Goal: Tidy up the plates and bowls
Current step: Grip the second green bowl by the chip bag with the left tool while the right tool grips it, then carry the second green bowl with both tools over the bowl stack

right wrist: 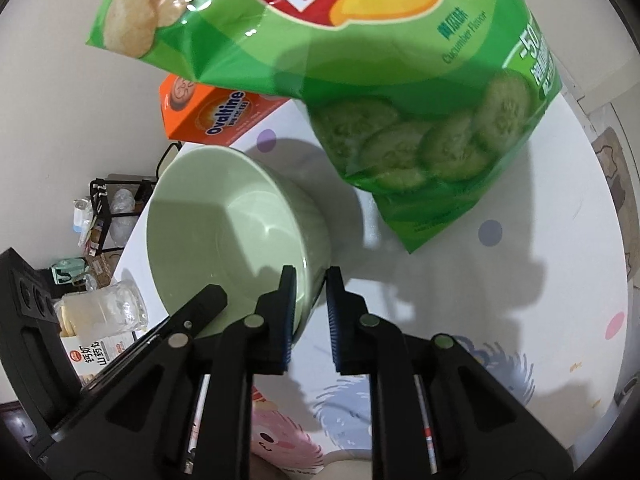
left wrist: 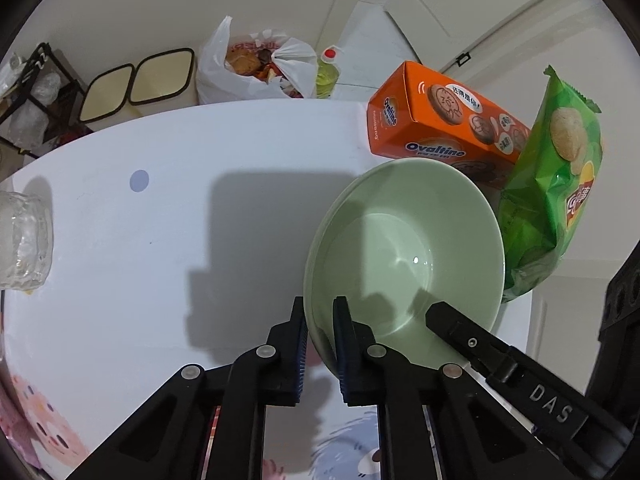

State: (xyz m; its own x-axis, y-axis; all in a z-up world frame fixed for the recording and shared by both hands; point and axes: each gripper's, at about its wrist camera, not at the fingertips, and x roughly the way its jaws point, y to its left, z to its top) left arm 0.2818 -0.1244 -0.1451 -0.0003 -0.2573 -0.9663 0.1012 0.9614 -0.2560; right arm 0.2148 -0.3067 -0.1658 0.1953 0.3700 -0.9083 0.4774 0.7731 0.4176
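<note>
Green bowl (left wrist: 404, 248) on white table (left wrist: 160, 220): left gripper (left wrist: 320, 312) and right gripper (right wrist: 311, 280) both clamped on its rim, opposite sides.

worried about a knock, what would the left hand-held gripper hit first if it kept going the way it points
The left hand-held gripper is shut on the bowl rim, so likely the table just beneath it.

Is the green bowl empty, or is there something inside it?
Empty. Both wrist views show the green bowl with only a bare glazed inside, shadows and a light glint.
</note>
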